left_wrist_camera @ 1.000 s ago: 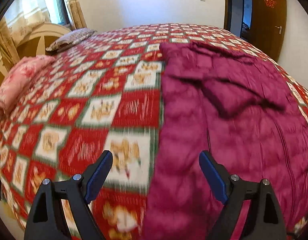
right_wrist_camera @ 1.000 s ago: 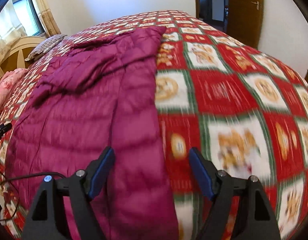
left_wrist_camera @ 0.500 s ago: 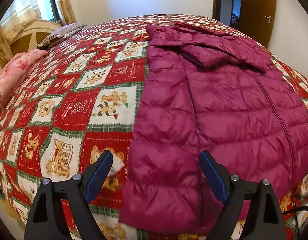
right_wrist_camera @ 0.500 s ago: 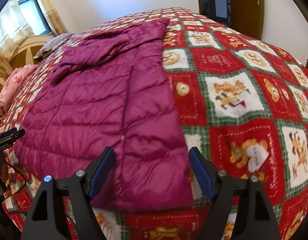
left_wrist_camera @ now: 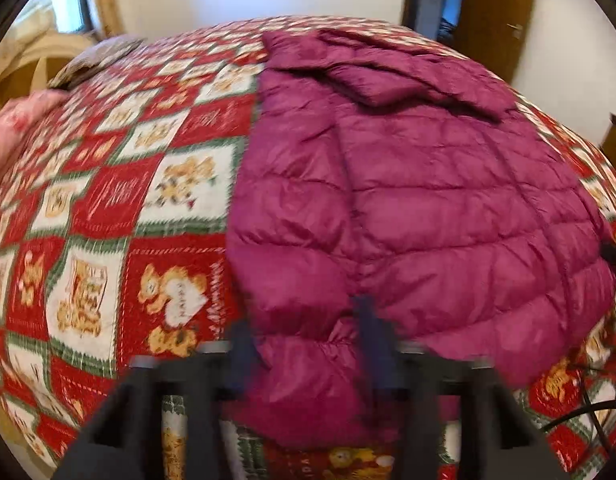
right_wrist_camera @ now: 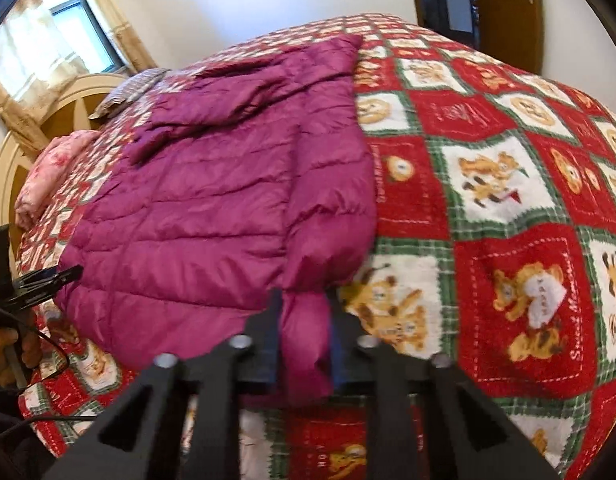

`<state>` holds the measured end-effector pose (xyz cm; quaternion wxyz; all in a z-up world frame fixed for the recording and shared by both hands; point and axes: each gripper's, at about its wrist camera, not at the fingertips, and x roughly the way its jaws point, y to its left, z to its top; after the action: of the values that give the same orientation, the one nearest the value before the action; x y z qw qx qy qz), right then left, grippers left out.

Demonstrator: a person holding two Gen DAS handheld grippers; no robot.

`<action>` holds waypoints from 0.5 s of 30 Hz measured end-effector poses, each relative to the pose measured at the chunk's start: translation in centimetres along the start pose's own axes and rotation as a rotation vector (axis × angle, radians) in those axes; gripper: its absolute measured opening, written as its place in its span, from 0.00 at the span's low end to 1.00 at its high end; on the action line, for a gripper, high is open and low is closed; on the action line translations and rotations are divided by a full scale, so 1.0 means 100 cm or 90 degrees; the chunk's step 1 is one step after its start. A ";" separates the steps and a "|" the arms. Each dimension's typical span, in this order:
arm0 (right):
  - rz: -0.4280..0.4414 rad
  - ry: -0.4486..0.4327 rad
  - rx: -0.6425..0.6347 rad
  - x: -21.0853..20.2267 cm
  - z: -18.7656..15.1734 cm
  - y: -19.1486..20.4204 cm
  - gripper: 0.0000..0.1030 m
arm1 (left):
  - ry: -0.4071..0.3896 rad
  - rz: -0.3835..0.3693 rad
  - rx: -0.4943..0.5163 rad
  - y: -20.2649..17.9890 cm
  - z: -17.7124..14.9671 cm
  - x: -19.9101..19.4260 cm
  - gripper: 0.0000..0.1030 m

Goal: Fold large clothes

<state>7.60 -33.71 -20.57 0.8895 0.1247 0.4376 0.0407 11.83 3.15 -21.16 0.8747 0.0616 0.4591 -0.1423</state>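
A magenta quilted puffer jacket (left_wrist_camera: 408,200) lies flat on the bed, its sleeves folded across its far end. It also shows in the right wrist view (right_wrist_camera: 228,208). My left gripper (left_wrist_camera: 308,344) has its jaws closing on the jacket's near left hem corner, with fabric bunched between them; the view is blurred. My right gripper (right_wrist_camera: 304,328) is shut on the jacket's near right hem corner, which is pinched between the blue pads. The left gripper also shows at the left edge of the right wrist view (right_wrist_camera: 32,284).
The bed has a red, white and green bear-patterned quilt (left_wrist_camera: 108,208). A pink pillow (right_wrist_camera: 48,176) and a grey pillow (right_wrist_camera: 128,92) lie by the wooden headboard (right_wrist_camera: 12,152). A brown door (left_wrist_camera: 496,12) stands beyond the bed. Black cables (left_wrist_camera: 588,412) hang at the near edge.
Both grippers have moved down to the jacket's near hem and closed from wide open onto its two corners, bunching the fabric.
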 end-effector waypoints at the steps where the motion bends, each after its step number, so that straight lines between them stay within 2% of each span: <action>1: -0.004 -0.008 -0.009 -0.002 0.000 0.003 0.13 | -0.004 -0.005 0.010 -0.003 0.000 -0.004 0.12; 4: 0.002 -0.049 -0.019 -0.019 0.003 0.008 0.08 | -0.049 0.006 0.025 -0.008 0.003 -0.024 0.09; 7: 0.012 -0.096 -0.021 -0.042 0.008 0.013 0.07 | -0.092 -0.006 0.020 -0.004 0.011 -0.049 0.08; 10: 0.032 -0.127 -0.019 -0.063 0.013 0.019 0.06 | -0.146 -0.017 0.011 0.002 0.018 -0.085 0.07; 15: 0.057 -0.180 -0.034 -0.102 0.016 0.037 0.06 | -0.207 -0.042 0.000 0.007 0.025 -0.138 0.06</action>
<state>2.70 -32.29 -10.83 0.9426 0.1249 0.3009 0.0737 6.52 5.86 -8.42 0.9324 0.0227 0.3133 -0.1791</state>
